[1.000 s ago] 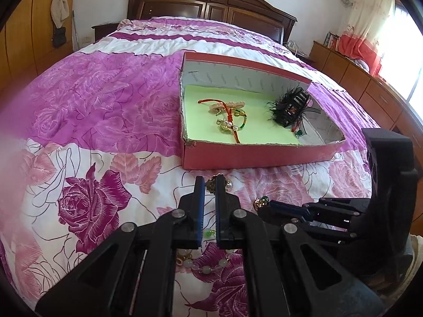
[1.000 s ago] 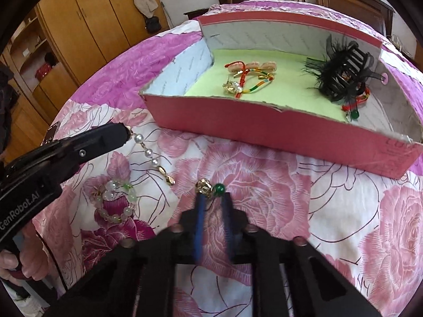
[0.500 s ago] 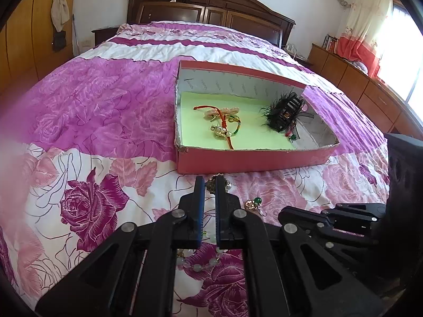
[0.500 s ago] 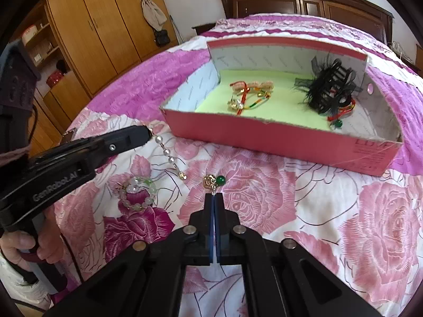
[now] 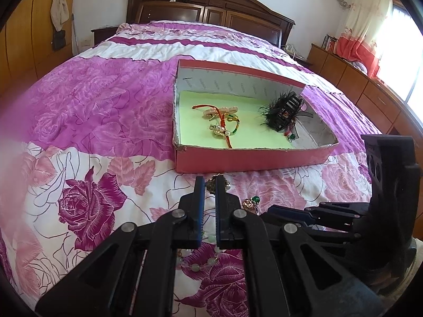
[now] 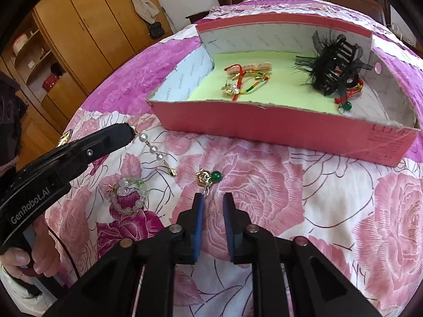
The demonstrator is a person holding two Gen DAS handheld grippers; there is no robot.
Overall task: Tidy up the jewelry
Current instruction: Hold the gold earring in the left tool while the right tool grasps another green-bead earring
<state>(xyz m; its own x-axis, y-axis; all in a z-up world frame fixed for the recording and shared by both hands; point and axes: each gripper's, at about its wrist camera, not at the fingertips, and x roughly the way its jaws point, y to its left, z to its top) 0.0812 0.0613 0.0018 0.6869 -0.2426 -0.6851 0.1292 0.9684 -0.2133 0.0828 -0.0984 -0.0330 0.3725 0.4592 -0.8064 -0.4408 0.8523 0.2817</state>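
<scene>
A red cardboard box (image 5: 246,159) (image 6: 277,134) with a green floor lies on the bed and holds several pieces of jewelry and a black feather hair claw (image 6: 335,68). My left gripper (image 5: 209,182) (image 6: 129,132) is shut on a pearl drop earring (image 6: 156,152), which hangs from its tips just above the bedspread. My right gripper (image 6: 212,200) (image 5: 275,208) is open and empty, just behind a gold rose earring with a green bead (image 6: 207,177) (image 5: 251,202) lying on the bedspread. A pale bead bracelet (image 6: 127,195) (image 5: 201,261) lies near the left gripper.
The bed has a pink and purple floral bedspread (image 5: 87,137). A dark wooden headboard (image 5: 208,8) stands behind it, wooden wardrobes (image 6: 87,26) to the left and low cabinets (image 5: 370,92) by the window to the right. A hand (image 6: 23,261) holds the left gripper's handle.
My right gripper was closed half a second ago and has opened, staying just behind the green-bead earring. My left gripper keeps its hold on the pearl earring. Both views have pulled back slightly from the box.
</scene>
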